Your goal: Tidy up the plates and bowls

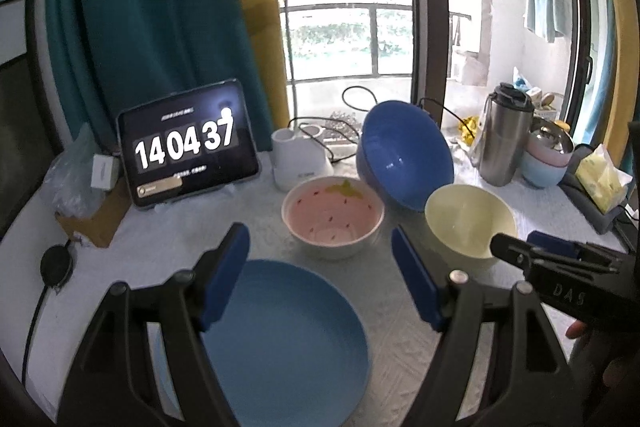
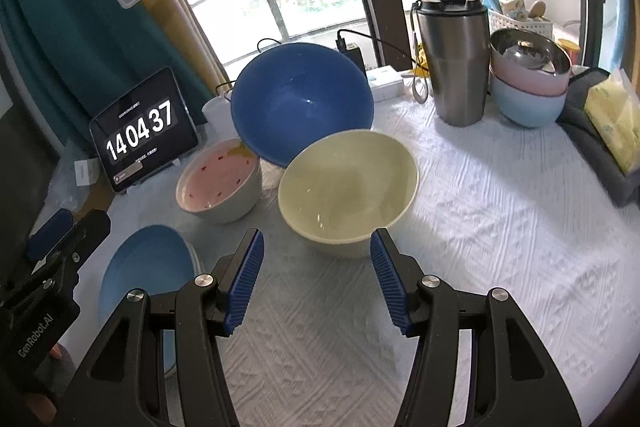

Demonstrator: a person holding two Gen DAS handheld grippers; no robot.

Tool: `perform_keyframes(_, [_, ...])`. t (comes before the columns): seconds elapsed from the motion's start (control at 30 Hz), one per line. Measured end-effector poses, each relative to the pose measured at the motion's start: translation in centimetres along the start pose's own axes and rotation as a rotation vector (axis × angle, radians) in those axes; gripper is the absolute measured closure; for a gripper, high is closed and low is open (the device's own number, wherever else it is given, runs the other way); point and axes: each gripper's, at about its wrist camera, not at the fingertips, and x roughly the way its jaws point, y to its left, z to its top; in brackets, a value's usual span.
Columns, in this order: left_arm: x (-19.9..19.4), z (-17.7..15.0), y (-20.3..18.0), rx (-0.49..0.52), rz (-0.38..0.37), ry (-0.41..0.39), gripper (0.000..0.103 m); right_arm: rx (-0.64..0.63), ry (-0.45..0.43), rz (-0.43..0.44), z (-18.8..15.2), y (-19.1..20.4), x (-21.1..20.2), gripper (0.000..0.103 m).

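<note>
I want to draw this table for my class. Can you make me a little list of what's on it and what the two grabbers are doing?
Cloth: white table cloth
Front left: light blue plate
Middle: pink bowl, cream bowl
Behind them: dark blue bowl, tilted
Back right: steel tumbler, stacked bowls
Back left: clock tablet
Left gripper: open, empty
Right gripper: open, empty
</note>
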Motion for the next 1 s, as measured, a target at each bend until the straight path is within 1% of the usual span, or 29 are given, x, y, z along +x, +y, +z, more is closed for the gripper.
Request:
perform_keyframes(0.13, [0.8,1.1,-1.0,0.034,-0.006,-0.025,0.028,-0.014,-0.001,-0.009,1.2,-0.5,0.7,0.044])
perform_keyframes(0.3, [2.1,2.2,-2.0,0.030,-0.048,-0.021,0.028,-0.037,-0.006,-0.023,2.8,-1.0,1.4,0.044])
perform_keyframes(0.37, [2.7,2.6,-2.3,0.037,-0.051,-0.024,0.028,-0.043,-0.009,-0.028,3.4,-1.3,1.7,0.044])
perform_keyframes(0.53, [4.3,3.5,-3.0,0.067,-0.042,-0.020,0.028,-0.063,-0.008,-0.040,4.6,-1.9,2.4,0.044])
perform_keyframes(0.73, [5.9,4.1,-3.9,0.111,-0.015,-0.046,0.028,-0.080,-0.017,-0.018,6.1,-2.7,3.8,0.044])
perform_keyframes(0.8, [6.3,4.4,-4.0,0.104,-0.028,-0.062,0.028,-0.092,-0.021,-0.011,6.7,-3.0,4.2,0.044])
perform_keyframes(0.9, [7.2,4.8,-3.7,0.066,-0.052,-0.070,0.028,-0.096,-0.029,0.016,7.5,-3.6,4.8,0.044])
perform_keyframes(1.0, [9.0,5.2,-3.3,0.011,-0.066,-0.035,0.028,-0.097,-0.032,0.031,8.6,-4.2,5.5,0.044])
